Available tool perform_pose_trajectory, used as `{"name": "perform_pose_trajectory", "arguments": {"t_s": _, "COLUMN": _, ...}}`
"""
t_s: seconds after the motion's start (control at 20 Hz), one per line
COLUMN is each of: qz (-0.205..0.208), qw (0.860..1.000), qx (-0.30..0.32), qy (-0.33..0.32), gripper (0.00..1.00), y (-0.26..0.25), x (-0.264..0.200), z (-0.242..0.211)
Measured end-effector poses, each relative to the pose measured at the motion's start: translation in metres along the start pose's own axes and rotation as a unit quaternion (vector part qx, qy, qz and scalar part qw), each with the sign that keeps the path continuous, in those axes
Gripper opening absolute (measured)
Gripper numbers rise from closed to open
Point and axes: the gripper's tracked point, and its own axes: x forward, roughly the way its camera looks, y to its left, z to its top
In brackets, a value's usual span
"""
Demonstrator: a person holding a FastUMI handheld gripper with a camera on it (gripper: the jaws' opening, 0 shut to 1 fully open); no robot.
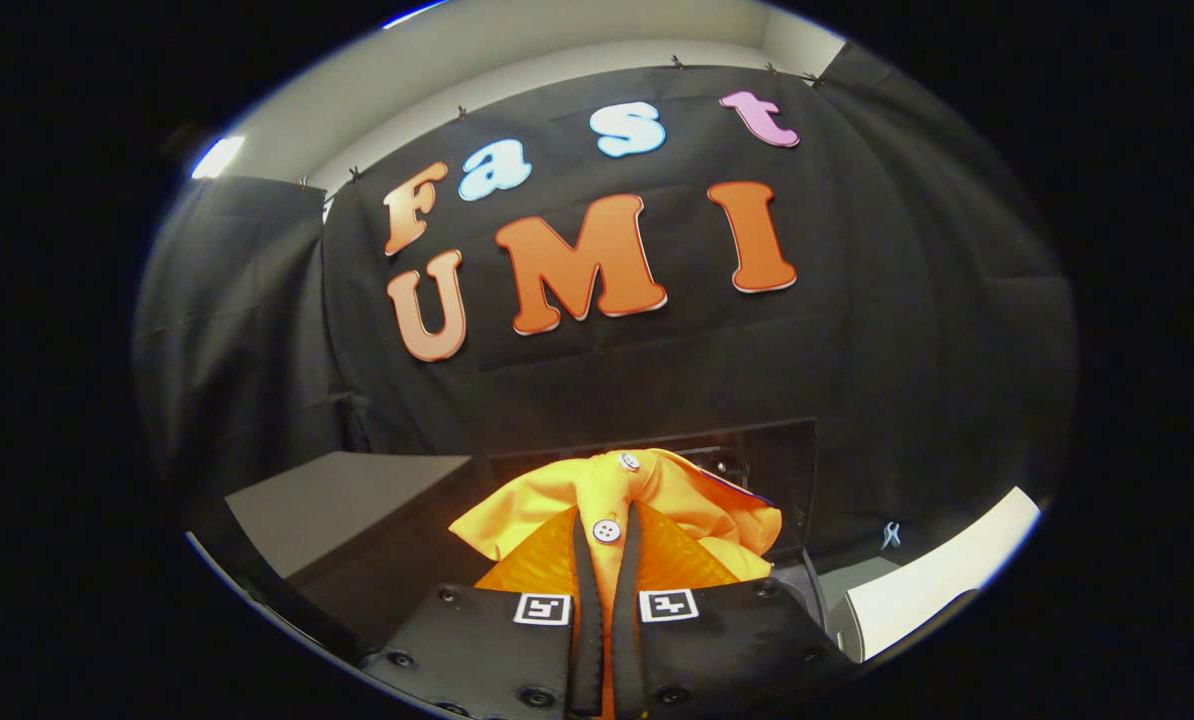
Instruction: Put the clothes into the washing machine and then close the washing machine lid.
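An orange garment [657, 500] with white buttons is bunched up between and above my fingers. My gripper [608, 520] is shut on the orange garment, both fingers pressing a fold of cloth near one white button [606, 531]. The garment hangs lifted in front of the dark raised washing machine lid [782, 465]. Part of the white washing machine body [932, 590] shows to the right, below the gripper. The machine's opening is hidden behind the cloth and my fingers.
A grey flat surface [347, 505] lies to the left of the garment. The black cloth wall stands close behind the machine. A small clip [891, 535] sits near the white machine body.
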Motion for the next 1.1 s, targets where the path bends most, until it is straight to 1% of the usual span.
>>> {"name": "perform_pose_trajectory", "arguments": {"t_s": 0.1, "qz": -0.017, "qw": 0.999, "qx": -0.015, "qy": 0.029, "gripper": 0.12, "y": -0.008, "x": 0.018, "z": -0.033}}
{"name": "perform_pose_trajectory", "arguments": {"t_s": 0.35, "qz": -0.045, "qw": 0.992, "qx": -0.014, "qy": 0.116, "gripper": 0.12, "y": -0.021, "x": 0.051, "z": -0.121}}
{"name": "perform_pose_trajectory", "arguments": {"t_s": 0.45, "qz": -0.050, "qw": 0.986, "qx": -0.006, "qy": 0.159, "gripper": 0.12, "y": -0.024, "x": 0.065, "z": -0.155}}
{"name": "perform_pose_trajectory", "arguments": {"t_s": 0.55, "qz": -0.067, "qw": 0.978, "qx": 0.009, "qy": 0.196, "gripper": 0.12, "y": -0.031, "x": 0.081, "z": -0.184}}
{"name": "perform_pose_trajectory", "arguments": {"t_s": 0.65, "qz": -0.077, "qw": 0.971, "qx": 0.028, "qy": 0.225, "gripper": 0.12, "y": -0.033, "x": 0.098, "z": -0.204}}
{"name": "perform_pose_trajectory", "arguments": {"t_s": 0.75, "qz": -0.076, "qw": 0.965, "qx": 0.037, "qy": 0.249, "gripper": 0.12, "y": -0.037, "x": 0.111, "z": -0.223}}
{"name": "perform_pose_trajectory", "arguments": {"t_s": 0.85, "qz": -0.085, "qw": 0.953, "qx": 0.040, "qy": 0.289, "gripper": 0.12, "y": -0.039, "x": 0.120, "z": -0.240}}
{"name": "perform_pose_trajectory", "arguments": {"t_s": 1.1, "qz": -0.108, "qw": 0.914, "qx": 0.063, "qy": 0.386, "gripper": 0.12, "y": -0.049, "x": 0.125, "z": -0.294}}
